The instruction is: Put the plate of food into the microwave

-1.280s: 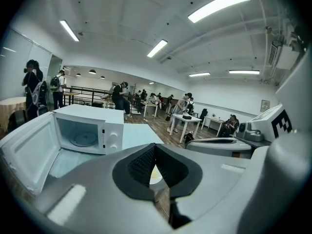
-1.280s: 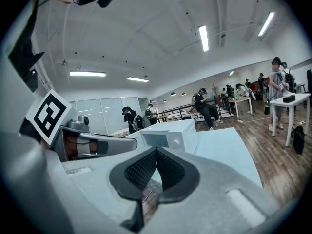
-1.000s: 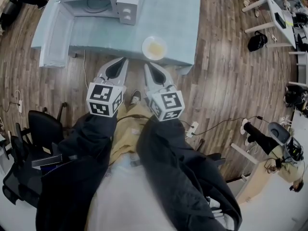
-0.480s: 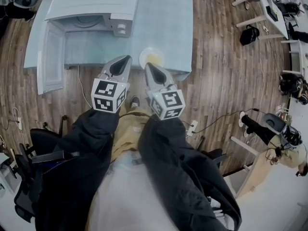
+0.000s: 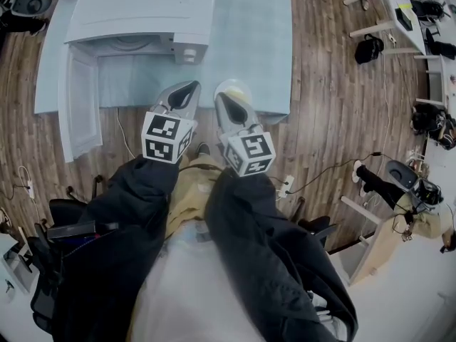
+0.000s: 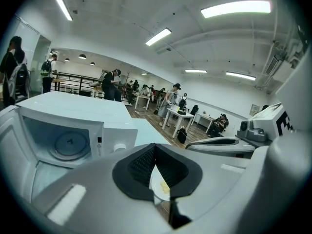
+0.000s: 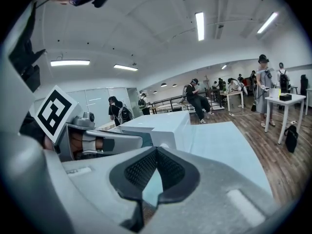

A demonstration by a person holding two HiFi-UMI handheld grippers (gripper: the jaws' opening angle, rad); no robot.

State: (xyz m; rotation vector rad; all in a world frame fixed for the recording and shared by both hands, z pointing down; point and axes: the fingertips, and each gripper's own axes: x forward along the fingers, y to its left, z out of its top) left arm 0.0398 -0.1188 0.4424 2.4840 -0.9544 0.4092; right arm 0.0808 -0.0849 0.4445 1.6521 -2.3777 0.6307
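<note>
Barely started: plate of food isn't picked up and sits on the tabletop just right of the microwave, at the near edge. The door is already open and the cavity is empty. Left tool and right tool are both closed on nothing, near the plate. Left to do: grasp, lift, insert. There's bare tabletop right of the microwave, and the door fences off its left side.

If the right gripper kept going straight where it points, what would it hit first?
Probably the plate of food, just beyond the tips of the right gripper at the table edge. It might skim above it, since depth is unclear.
</note>
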